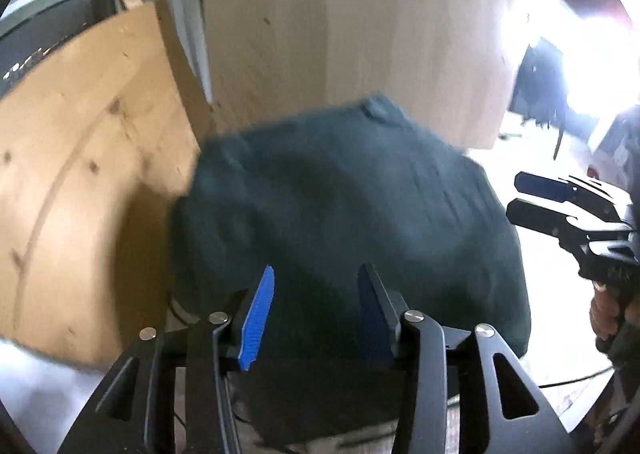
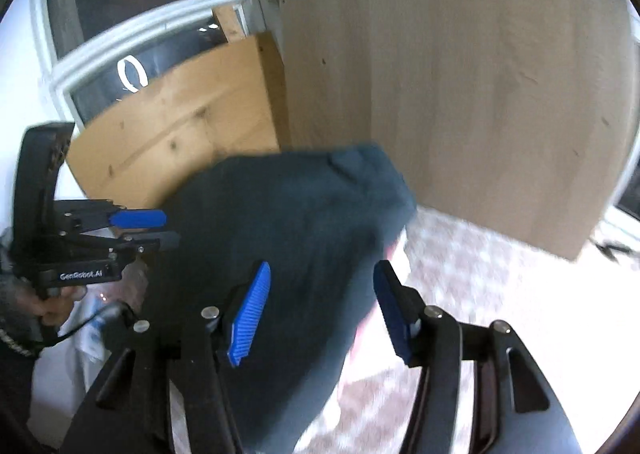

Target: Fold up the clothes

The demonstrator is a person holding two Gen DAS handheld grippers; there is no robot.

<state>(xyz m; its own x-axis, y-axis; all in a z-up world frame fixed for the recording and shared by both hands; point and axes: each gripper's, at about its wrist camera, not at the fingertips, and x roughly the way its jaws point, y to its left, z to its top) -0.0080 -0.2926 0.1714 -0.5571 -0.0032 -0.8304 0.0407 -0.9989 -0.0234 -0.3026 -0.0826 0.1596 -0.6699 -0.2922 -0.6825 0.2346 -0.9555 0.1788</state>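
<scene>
- We see the dark green garment [image 1: 344, 213] lying in a soft, already folded heap on the patterned cloth surface [image 2: 460, 286], close to the wooden boards [image 1: 80, 181] behind it.
- Our left gripper [image 1: 316, 310] hovers over the near edge of the garment with its jaws apart; nothing is pinched between the blue pads [image 1: 258, 318].
- Our right gripper [image 2: 320, 310] is also released, its jaws standing apart over the right edge of the garment, and it holds nothing.
- Both pictures are blurred, so we cannot tell how neat the fold edges are.
- We judge that one fold is laid down and the next grasp is being prepared.
- To do it well, we should bring each gripper to one corner of the same edge, pinch only the layers we want, and lift both sides evenly, so the heap does not open.
</scene>
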